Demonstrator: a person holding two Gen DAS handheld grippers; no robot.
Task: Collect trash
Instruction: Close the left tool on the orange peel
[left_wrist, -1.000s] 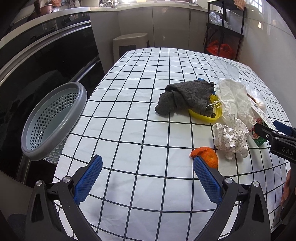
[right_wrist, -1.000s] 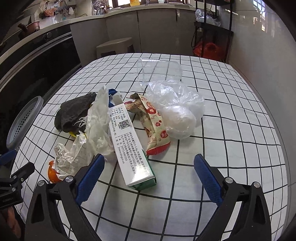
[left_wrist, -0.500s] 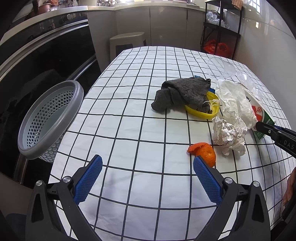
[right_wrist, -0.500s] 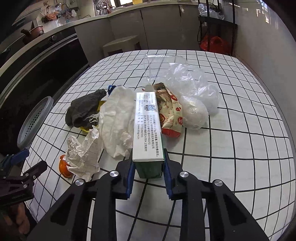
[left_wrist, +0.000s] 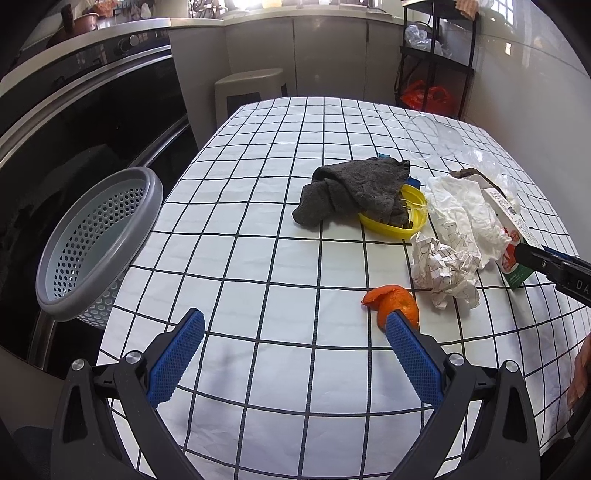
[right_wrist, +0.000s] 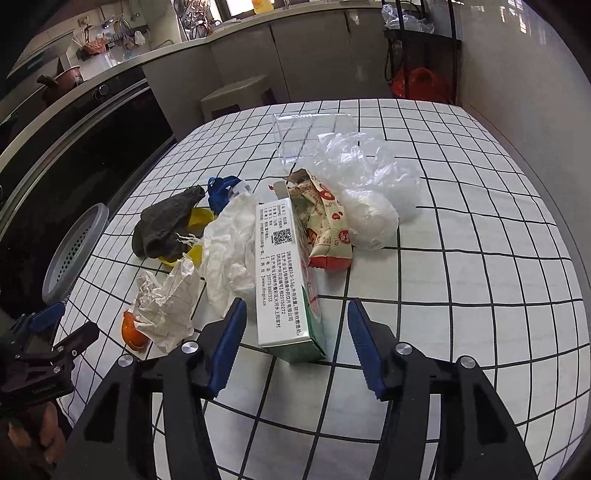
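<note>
A kitchen with pale cabinets and a dark oven front surrounds a worktop (left_wrist: 258, 229) covered in a white cloth with a black grid. The trash lies in a loose heap toward its right side. A white and green carton (right_wrist: 286, 280) lies on its side with its open flap pointing away; its side panel carries dense printed characters, a QR code and a web address too small to read for certain. Just beside it sits a crumpled red and cream snack wrapper (right_wrist: 328, 229), and beyond that a clear plastic bag (right_wrist: 369, 192) and an empty clear plastic box (right_wrist: 310, 136). A yellow dish (left_wrist: 395, 218) is half covered by a grey rag (left_wrist: 354, 192), with a blue object peeking out behind. White tissue (right_wrist: 232, 247), a ball of crumpled paper (left_wrist: 443, 266) and a piece of orange peel (left_wrist: 393, 302) lie nearer.

A grey perforated basket (left_wrist: 96, 240) at the worktop's left edge looks empty.

The right tongs (right_wrist: 295, 328) are opening, the near end of the carton between the pads but untouched. The left tongs (left_wrist: 295, 343) stand wide apart over bare cloth, one pad just in front of the peel. Part of the letters "DA" shows on the right tongs' arm in the left view.
</note>
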